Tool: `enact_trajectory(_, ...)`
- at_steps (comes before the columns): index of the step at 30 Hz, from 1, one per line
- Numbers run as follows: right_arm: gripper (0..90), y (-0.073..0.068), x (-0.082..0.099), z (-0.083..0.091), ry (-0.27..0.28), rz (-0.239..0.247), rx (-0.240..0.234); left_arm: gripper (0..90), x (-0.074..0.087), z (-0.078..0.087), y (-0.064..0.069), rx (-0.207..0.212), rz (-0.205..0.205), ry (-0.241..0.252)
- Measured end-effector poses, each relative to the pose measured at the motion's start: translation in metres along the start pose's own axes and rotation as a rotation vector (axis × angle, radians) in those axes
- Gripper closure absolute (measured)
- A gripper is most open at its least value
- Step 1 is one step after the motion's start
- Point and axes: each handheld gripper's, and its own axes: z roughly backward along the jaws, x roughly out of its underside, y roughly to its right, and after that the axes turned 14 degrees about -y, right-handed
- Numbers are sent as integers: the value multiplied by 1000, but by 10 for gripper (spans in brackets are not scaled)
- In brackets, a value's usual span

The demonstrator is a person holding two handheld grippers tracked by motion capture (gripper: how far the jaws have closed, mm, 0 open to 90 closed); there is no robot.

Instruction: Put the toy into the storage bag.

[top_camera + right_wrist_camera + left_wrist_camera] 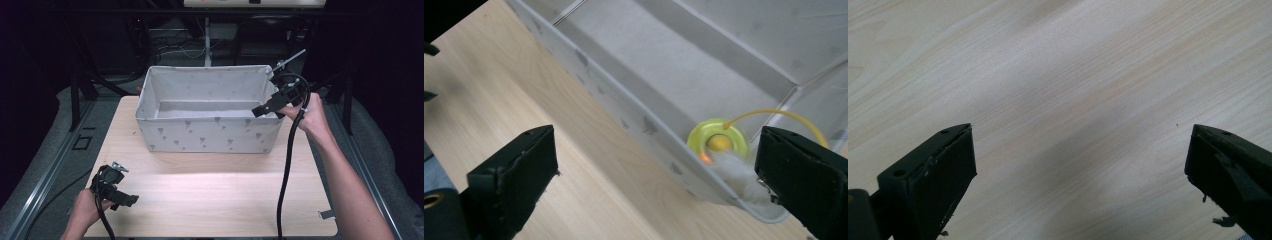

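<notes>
Pale wood table (210, 195) – grey fabric bin (210, 132) at far centre, dark room behind. Right gripper (261, 111) over bin's right end, jaws apart, empty; left gripper (129, 200) near left, jaws apart.

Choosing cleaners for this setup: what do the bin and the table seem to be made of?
Bin: looks like grey fabric, matte, with small printed marks and soft, slightly sagging walls. Table: pale wood or wood-look laminate; the grain lines show, with a faint sheen.

Lab-like recording bay: dark curtained surround, metal frame posts (75, 100), floor cables (172, 50), plain wooden table (210, 195).
</notes>
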Motion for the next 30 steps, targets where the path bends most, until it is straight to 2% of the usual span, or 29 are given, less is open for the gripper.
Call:
enact_trajectory(8,20,-26,15,-15,3,52,-20,0,0,0,0,2,4,2)
enact_trajectory(9,20,-26,15,-15,3,52,-20,0,0,0,0,2,4,2)
enact_trajectory(10,20,-33,20,-20,10,61,-33,0,0,0,0,2,4,1)
enact_trajectory(19,36,-55,41,-46,-1,102,-54,0,0,0,0,1,2,-1)
enact_trajectory(24,36,-63,64,-74,-25,97,-89,0,0,-1,0,0,-5,-11)
enact_trajectory(30,36,-65,89,-107,-69,75,-118,0,0,-2,1,0,-3,-11)
